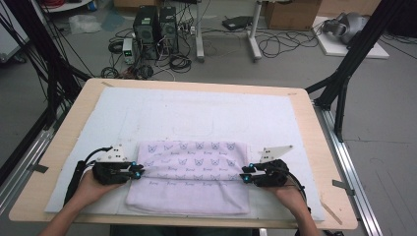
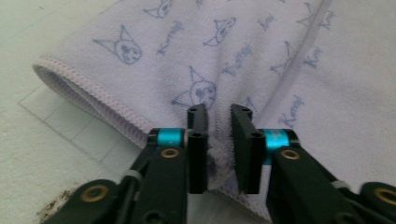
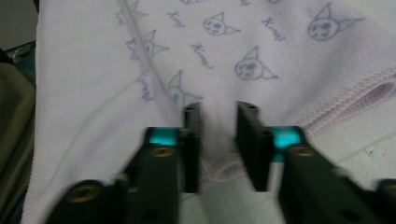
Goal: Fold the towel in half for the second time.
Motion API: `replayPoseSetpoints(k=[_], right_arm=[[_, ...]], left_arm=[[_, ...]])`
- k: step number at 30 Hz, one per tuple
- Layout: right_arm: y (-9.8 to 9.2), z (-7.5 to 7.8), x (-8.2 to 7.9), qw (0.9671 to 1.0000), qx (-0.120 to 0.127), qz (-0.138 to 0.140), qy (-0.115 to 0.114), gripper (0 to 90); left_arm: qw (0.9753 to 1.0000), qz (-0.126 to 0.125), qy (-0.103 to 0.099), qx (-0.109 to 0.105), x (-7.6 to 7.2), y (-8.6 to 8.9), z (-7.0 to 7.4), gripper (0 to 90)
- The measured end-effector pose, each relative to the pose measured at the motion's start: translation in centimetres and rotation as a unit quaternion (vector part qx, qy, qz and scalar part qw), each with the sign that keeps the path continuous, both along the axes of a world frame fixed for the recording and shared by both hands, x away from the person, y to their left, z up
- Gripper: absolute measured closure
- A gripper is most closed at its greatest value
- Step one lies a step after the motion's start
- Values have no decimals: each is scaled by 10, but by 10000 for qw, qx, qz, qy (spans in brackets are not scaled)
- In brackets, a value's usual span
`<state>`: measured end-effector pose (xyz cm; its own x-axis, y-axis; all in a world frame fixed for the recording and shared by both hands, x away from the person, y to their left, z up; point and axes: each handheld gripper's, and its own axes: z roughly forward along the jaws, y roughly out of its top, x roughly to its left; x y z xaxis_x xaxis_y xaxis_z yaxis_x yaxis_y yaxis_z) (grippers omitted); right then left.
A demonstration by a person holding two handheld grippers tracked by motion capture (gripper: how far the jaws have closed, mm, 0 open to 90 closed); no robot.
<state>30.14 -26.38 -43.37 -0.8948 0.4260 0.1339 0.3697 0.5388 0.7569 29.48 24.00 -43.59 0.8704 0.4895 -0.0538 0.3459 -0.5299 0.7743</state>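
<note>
lying folded on the white mat point(image 1: 147, 110) atop your bench point(image 1: 69, 128), the lilac towel point(image 1: 192, 177) sits near the front edge. your left tool point(image 1: 138, 171) pinches the towel's left edge between nearly closed jaws; your right tool point(image 1: 244, 177) straddles the right edge, jaws a little wider, fabric bunched between them.

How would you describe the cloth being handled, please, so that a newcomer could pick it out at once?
On the wooden table lies a white mat; at its near edge, between the left tongs and right tongs, lies the folded towel. It is pale lilac, printed with blue cat faces and script, unlike the plain mat beneath.
</note>
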Motion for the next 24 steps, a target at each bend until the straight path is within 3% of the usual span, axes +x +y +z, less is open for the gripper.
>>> replayPoseSetpoints(k=[2,9,10,11,13,16,19,24], right_arm=[[0,1,-1,10000,2,54,24,850],[-6,26,-8,9990,388,103,-209,849],[-8,28,-10,9989,411,175,-163,812],[-9,30,-13,9989,408,213,-113,769],[-9,31,-17,9987,436,160,-209,715],[-6,31,-19,9981,548,173,-241,684],[2,25,-17,9981,495,254,-269,674],[12,9,-17,9990,197,392,-30,625]], left_arm=[[10000,20,-12,-36,0,1,3,830],[9996,59,-179,-214,-6,13,27,829],[9996,73,-163,-227,-9,16,29,788],[9995,143,-175,-207,-11,18,30,689],[9993,222,-202,-241,-13,21,33,555],[9990,183,-225,-352,-15,18,36,527],[9992,26,-188,-353,-15,9,33,561],[9998,-159,15,-68,-13,-2,13,560]])
